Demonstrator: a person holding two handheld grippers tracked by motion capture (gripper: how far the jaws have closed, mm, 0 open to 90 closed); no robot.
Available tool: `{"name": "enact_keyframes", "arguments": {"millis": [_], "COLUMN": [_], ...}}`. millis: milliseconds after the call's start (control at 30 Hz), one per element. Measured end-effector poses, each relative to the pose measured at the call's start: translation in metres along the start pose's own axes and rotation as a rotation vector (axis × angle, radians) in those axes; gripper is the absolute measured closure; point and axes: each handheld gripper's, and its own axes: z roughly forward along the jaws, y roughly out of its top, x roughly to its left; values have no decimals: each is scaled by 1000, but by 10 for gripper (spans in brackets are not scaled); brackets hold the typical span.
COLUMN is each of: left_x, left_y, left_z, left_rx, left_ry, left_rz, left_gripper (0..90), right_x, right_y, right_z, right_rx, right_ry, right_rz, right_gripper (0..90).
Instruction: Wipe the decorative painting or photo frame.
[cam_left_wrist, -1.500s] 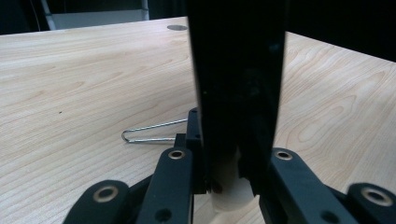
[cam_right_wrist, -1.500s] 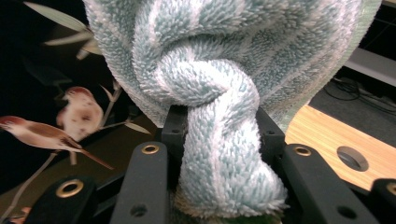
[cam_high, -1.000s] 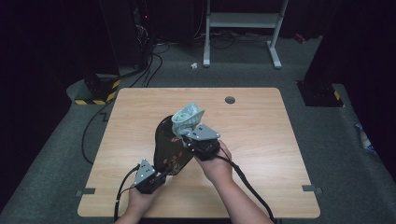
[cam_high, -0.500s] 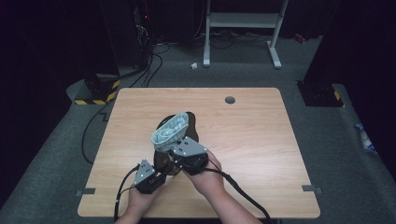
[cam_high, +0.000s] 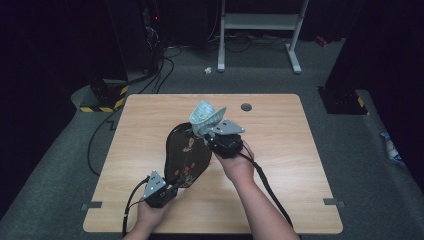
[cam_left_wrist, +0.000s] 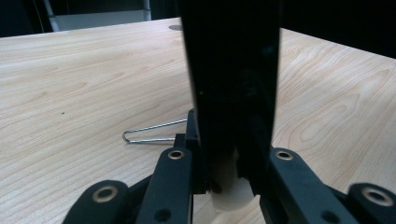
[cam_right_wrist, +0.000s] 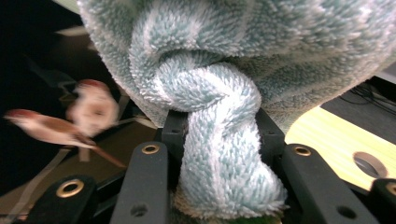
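A black oval plate (cam_high: 186, 156) painted with birds and flowers stands tilted on the wooden table (cam_high: 285, 135). Its near edge is clamped in my left gripper (cam_high: 172, 189), close to the table's front. In the left gripper view the dark plate (cam_left_wrist: 233, 70) rises between the jaws of that gripper (cam_left_wrist: 224, 156). My right gripper (cam_high: 207, 132) is shut on a bunched pale blue and white towel (cam_high: 205, 116) at the plate's far end. The right gripper view has the twisted towel (cam_right_wrist: 233, 46) squeezed in the gripper (cam_right_wrist: 217, 140), with the plate's painted face (cam_right_wrist: 88, 112) blurred behind it.
A thin wire loop (cam_left_wrist: 149, 133) lies on the table just left of the plate. A round cable hole (cam_high: 246, 106) sits near the table's far edge. Cables, a white stand and dark equipment are on the floor beyond the table.
The right gripper swept the towel down the plate toward the near left, then back up to the plate's far end. The left gripper and plate stayed put.
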Motion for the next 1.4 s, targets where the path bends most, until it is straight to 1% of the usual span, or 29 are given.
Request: {"name": "enact_keyframes", "arguments": {"millis": [67,167,233,300,367,400,433,567,600,667,700,833,900,967,1000,1033,1067,1100,1167,1233,1300,1333,1367,1400], "left_x": [0,0,0,0,-1,-1,-1,-1,-1,-1,-1,0,0,0,0,0,0,1,1,1,0,0,0,0], "left_y": [0,0,0,0,0,0,0,0,0,0,0,0,0,0,-1,0,0,0,0,0,0,0,0,0], "left_z": [0,0,0,-1,-1,-1,0,0,0,0,0,0,0,0,0,0,0,-1,-1,-1,-1,-1,-1,-1], "left_rx": [1,4,4,3,4,4,4,3,3,4,4,6,7,7,8,9,8,9,6,8,6,6,7,7], "left_ry": [0,0,1,3,2,2,4,5,4,5,5,4,3,3,3,2,1,1,0,-2,-1,-1,0,0], "left_rz": [1,5,6,8,6,6,7,10,10,12,11,7,2,-1,0,0,1,6,5,6,4,4,7,7], "left_gripper": [782,782,783,782,782,782,782,782,782,782,782,781,780,779,779,779,780,781,783,783,783,783,783,782], "right_x": [-7,-17,-20,-16,-10,-10,0,18,26,37,45,70,80,87,89,89,88,85,77,65,50,50,34,26], "right_y": [-1,-3,-4,-3,-2,-2,0,7,10,15,18,23,24,23,23,23,22,22,21,19,15,15,9,5], "right_z": [3,6,7,6,3,3,-4,-15,-18,-23,-26,-33,-34,-35,-35,-35,-35,-34,-33,-30,-24,-24,-16,-12], "right_rx": [9,17,17,14,-1,-1,-28,-76,-95,-114,-126,-147,-155,-157,-155,-155,-155,-154,-149,-136,-113,-113,-78,-62], "right_ry": [-16,-35,-41,-40,-43,-43,-36,4,20,46,66,120,142,158,156,153,152,154,139,116,89,89,48,33], "right_rz": [8,37,39,45,24,24,-1,-32,-46,-64,-74,-117,-136,-144,-150,-156,-151,-144,-134,-113,-78,-78,-53,-34], "right_gripper": [653,653,654,656,656,656,655,655,656,655,656,656,656,655,655,655,655,656,655,655,656,656,656,656]}}
